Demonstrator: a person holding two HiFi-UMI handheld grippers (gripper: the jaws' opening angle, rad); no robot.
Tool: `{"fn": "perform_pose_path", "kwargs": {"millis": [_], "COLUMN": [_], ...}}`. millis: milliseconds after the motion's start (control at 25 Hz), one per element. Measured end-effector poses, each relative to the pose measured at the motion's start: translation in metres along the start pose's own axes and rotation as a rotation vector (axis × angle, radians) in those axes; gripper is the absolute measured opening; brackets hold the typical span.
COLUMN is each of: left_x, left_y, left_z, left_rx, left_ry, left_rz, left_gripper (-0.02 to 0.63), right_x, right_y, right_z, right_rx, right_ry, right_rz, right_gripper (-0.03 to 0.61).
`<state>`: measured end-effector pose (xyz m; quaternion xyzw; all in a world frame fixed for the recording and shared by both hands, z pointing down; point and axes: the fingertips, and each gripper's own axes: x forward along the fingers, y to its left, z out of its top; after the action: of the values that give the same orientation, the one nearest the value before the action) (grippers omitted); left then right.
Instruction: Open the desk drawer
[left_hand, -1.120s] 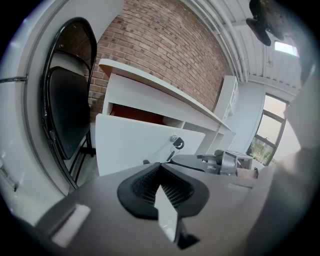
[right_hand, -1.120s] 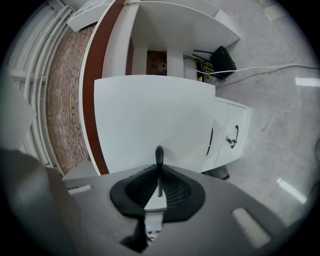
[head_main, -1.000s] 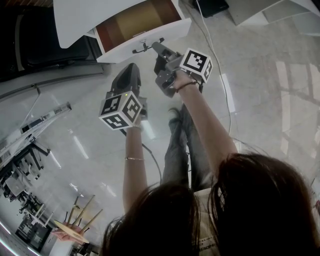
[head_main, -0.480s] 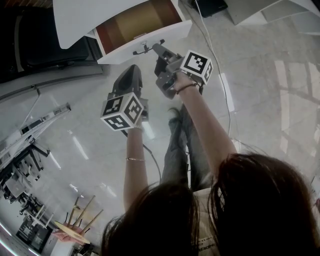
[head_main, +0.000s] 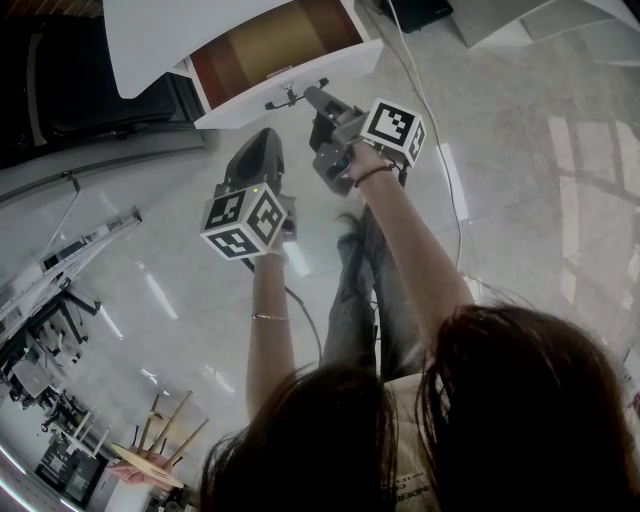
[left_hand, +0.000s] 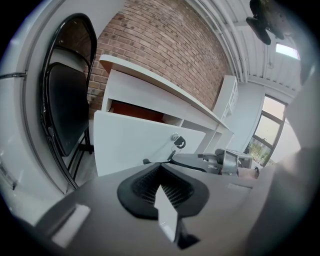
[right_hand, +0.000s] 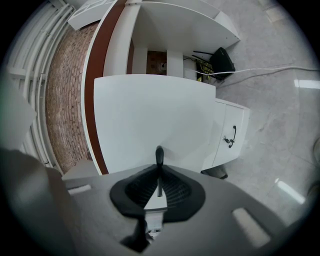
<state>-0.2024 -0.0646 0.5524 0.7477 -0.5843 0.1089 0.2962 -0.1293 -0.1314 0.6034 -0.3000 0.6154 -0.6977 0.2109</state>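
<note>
The white desk drawer (head_main: 340, 68) stands pulled out from under the desk top (head_main: 150, 40), and its brown inside (head_main: 270, 45) shows. A black handle (head_main: 288, 97) sits on the drawer front. My right gripper (head_main: 312, 96) is shut on that handle; in the right gripper view the handle (right_hand: 159, 154) sticks out from between the jaws of the right gripper (right_hand: 159, 187), against the white front (right_hand: 150, 115). My left gripper (head_main: 263, 145) hangs just below the drawer, apart from it. In its own view the left gripper (left_hand: 161, 189) is shut and holds nothing, facing the drawer front (left_hand: 130, 145) and its key lock (left_hand: 177, 142).
A black folding chair (left_hand: 65, 110) stands left of the desk. Right of the drawer is a white cabinet door (right_hand: 231, 135) with a small handle. A white cable (head_main: 440, 130) runs over the shiny floor. Metal frames (head_main: 60, 270) and a wooden stand (head_main: 150, 450) lie at the lower left.
The left gripper has drifted slightly up and to the right. The right gripper and the drawer look unmoved.
</note>
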Motion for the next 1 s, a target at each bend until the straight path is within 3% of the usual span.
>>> {"fn": "perform_pose_path", "kwargs": {"millis": [600, 800, 1000], "left_x": [-0.006, -0.004, -0.012], "left_y": [-0.009, -0.011, -0.016], "left_z": [-0.006, -0.003, 0.007], "left_rx": [0.007, 0.003, -0.007], "left_ry": [0.012, 0.012, -0.001], "left_rz": [-0.012, -0.013, -0.008], "left_gripper": [-0.002, -0.002, -0.002], "right_x": [-0.008, -0.011, -0.026], "right_y": [0.001, 0.001, 0.012], "right_z": [-0.010, -0.010, -0.011], "right_rx": [-0.043, -0.068, -0.186], "right_ry": [0.054, 0.063, 0.093], "right_rz": [-0.001, -0.042, -0.093], "right_gripper": [0.061, 0.069, 0.069]}}
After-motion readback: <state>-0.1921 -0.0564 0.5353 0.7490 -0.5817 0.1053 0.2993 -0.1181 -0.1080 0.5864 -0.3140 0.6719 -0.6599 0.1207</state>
